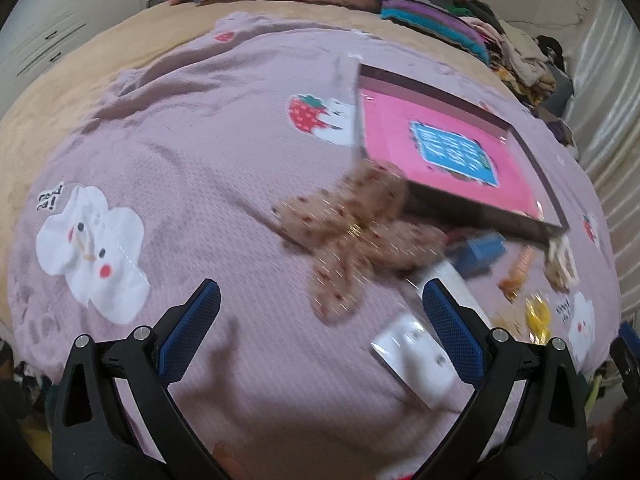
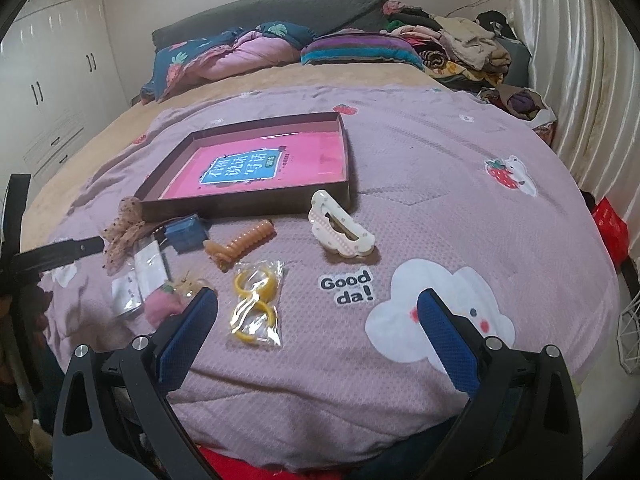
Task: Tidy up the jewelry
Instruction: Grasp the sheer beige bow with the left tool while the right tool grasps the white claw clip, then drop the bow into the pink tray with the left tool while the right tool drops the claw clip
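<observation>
A shallow brown box (image 2: 248,200) with a pink book inside lies on the purple blanket; it also shows in the left wrist view (image 1: 480,208). In front of it lie a brown dotted bow (image 1: 352,232) (image 2: 122,228), a small blue box (image 1: 476,256) (image 2: 186,232), white packets (image 1: 416,348) (image 2: 148,268), an orange spiral hair tie (image 2: 240,244), a white hair claw (image 2: 340,228), yellow rings in a clear bag (image 2: 256,304) and a pink fuzzy piece (image 2: 164,304). My left gripper (image 1: 320,312) is open just before the bow. My right gripper (image 2: 316,316) is open and empty beside the yellow rings.
Pillows and a folded quilt (image 2: 248,52) lie at the head of the bed, piled clothes (image 2: 460,48) at the far right. White wardrobes (image 2: 52,80) stand left, a curtain (image 2: 580,80) right. The bed's near edge runs under the grippers.
</observation>
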